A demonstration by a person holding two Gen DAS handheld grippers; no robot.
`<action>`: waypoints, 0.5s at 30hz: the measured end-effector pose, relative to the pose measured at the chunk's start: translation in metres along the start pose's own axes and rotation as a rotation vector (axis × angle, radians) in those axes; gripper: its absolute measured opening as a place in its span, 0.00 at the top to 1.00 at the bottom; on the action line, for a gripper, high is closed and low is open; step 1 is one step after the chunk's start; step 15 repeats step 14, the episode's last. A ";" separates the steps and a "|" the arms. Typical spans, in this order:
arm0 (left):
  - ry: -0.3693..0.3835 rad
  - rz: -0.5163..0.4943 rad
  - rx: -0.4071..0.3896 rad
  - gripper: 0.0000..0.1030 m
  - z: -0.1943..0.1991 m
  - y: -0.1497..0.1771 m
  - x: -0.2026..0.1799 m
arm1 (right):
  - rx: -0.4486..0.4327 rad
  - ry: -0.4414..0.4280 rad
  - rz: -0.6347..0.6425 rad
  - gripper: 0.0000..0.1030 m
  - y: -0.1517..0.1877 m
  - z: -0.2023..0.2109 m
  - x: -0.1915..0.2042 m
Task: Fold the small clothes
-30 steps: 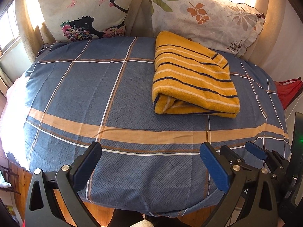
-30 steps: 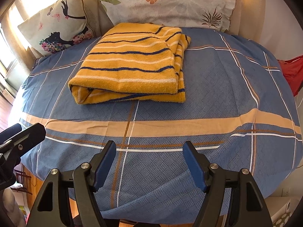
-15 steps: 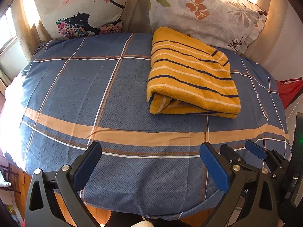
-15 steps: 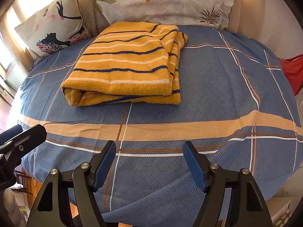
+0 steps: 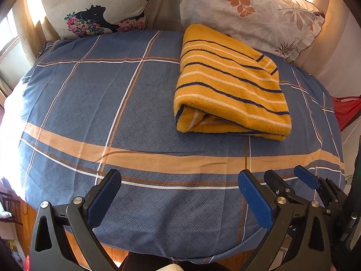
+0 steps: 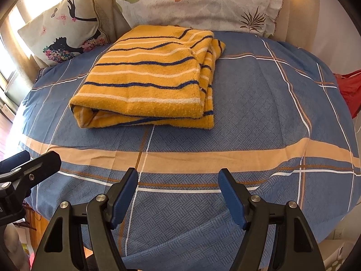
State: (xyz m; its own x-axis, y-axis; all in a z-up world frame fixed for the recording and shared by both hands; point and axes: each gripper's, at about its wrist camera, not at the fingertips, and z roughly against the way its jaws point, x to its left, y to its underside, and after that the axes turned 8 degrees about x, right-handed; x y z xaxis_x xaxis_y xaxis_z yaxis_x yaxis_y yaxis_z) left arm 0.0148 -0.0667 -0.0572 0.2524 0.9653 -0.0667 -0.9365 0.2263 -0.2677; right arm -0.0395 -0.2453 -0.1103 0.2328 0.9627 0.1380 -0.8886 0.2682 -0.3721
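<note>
Two hand-held grippers hang over the near edge of the bed, both tilted down at the sheet and both empty. The left hand-held gripper (image 5: 179, 194) has its jaws spread wide with only blue checked bedsheet (image 5: 94, 94) between them; the right hand-held gripper (image 6: 178, 194) is likewise spread, nothing pinched.

In the left wrist view the yellow striped garment (image 5: 230, 85) lies at about one o'clock, well apart from the fingertips, up near the leaf-print pillow (image 5: 248, 11). In the right wrist view the same garment (image 6: 149, 79) sits at about eleven o'clock. It is folded into a thick rectangular bundle: the rounded fold faces the near left, and stacked layer edges show along its right side. That compact shape, resting flat with no loose sleeve or hem trailing out, suggests the folding of this piece is finished or nearly so, and the grippers being clear of it fits that reading. Its place toward the head of the bed probably leaves the open middle of the sheet free as a folding area.

As for containers, none is plainly in view. A red item (image 6: 349, 90) at three o'clock, off the bed's right edge, may be a bag or cloth; I cannot tell which, nor whether it holds anything. A silhouette-print cushion (image 5: 94, 6) leans at the far left.
</note>
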 end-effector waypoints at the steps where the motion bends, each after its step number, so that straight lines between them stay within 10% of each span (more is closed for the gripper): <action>1: -0.001 0.003 0.000 0.00 0.000 0.000 0.000 | -0.001 0.000 0.002 0.25 -0.001 0.000 0.000; 15: 0.008 0.014 0.012 0.00 -0.001 -0.002 0.001 | 0.011 -0.009 0.020 0.24 -0.005 -0.005 0.005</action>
